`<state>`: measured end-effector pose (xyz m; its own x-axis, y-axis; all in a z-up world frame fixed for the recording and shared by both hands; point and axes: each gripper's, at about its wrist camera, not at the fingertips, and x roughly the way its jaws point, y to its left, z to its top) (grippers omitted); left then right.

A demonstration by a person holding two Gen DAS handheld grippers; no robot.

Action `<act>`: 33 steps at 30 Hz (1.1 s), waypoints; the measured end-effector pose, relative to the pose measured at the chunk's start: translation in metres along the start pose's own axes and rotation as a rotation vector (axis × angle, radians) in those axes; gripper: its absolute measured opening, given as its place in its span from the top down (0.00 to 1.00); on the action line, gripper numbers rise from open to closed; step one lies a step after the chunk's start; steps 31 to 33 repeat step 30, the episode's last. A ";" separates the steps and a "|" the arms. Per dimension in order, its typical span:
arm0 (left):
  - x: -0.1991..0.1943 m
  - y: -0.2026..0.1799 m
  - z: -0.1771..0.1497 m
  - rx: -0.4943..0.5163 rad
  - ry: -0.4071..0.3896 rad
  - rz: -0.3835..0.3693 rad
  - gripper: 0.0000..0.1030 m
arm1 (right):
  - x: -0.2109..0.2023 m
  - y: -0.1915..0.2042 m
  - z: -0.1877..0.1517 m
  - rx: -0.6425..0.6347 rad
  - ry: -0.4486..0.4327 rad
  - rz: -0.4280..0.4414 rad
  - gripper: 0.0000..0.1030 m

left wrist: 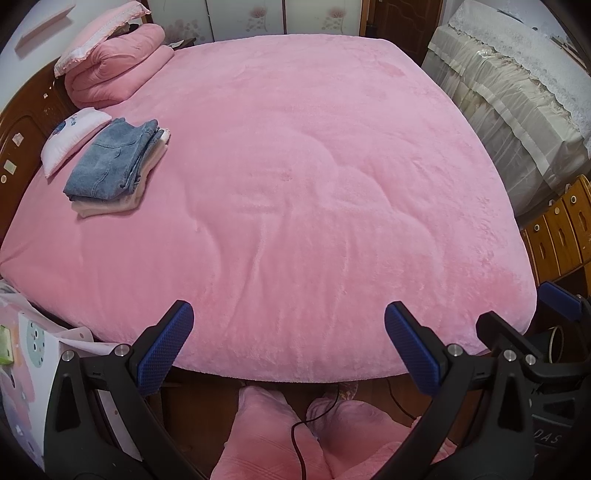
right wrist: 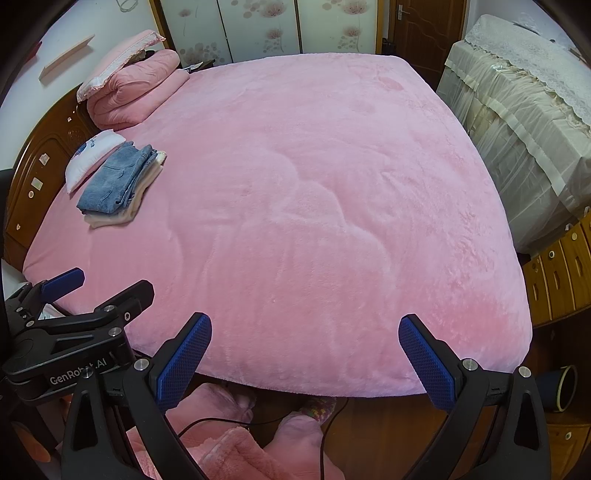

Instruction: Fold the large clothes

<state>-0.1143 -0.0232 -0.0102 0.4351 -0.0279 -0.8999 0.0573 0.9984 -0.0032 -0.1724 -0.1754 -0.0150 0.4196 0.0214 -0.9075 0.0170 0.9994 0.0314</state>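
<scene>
Your left gripper (left wrist: 288,343) hangs at the near edge of the bed with its two blue-padded fingers spread wide and nothing between them, and your right gripper (right wrist: 304,354) beside it is spread just as wide and just as empty; each one shows at the side of the other's view. Below them, on the wooden floor at the foot of the bed, lie your pink fleece-clad legs (left wrist: 266,435) with a thin black cable (left wrist: 306,424) trailing across them. Ahead of both grippers stretches the pink plush blanket (left wrist: 295,184) that covers the whole bed, lightly creased in the middle. Farther off to the left, near the wooden headboard (left wrist: 22,140), sits a small stack of folded clothes: folded blue jeans (left wrist: 110,158) on top of a pale folded garment (left wrist: 110,206), well apart from both grippers. Just beside the stack, touching it, lies a small white pillow (left wrist: 70,136) with a blue print. Beyond that, in the far left corner, a rolled pink quilt (left wrist: 114,66) carries a pink pillow (left wrist: 99,33) with a lace edge. Along the right side of the bed stands furniture under a cream lace cover (right wrist: 517,96), and at the far wall you see flowered wardrobe doors (right wrist: 266,26).
</scene>
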 end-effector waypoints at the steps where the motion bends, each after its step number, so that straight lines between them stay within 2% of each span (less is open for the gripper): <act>1: 0.000 0.000 0.000 0.000 0.001 0.001 0.01 | 0.000 0.000 0.000 0.000 0.000 -0.001 0.01; 17: 0.002 -0.003 0.000 0.010 0.003 0.013 0.01 | -0.001 -0.007 0.006 -0.005 0.008 0.003 0.01; 33: -0.016 -0.011 -0.018 0.015 -0.043 0.042 0.00 | -0.009 -0.026 -0.003 -0.009 -0.009 0.017 0.01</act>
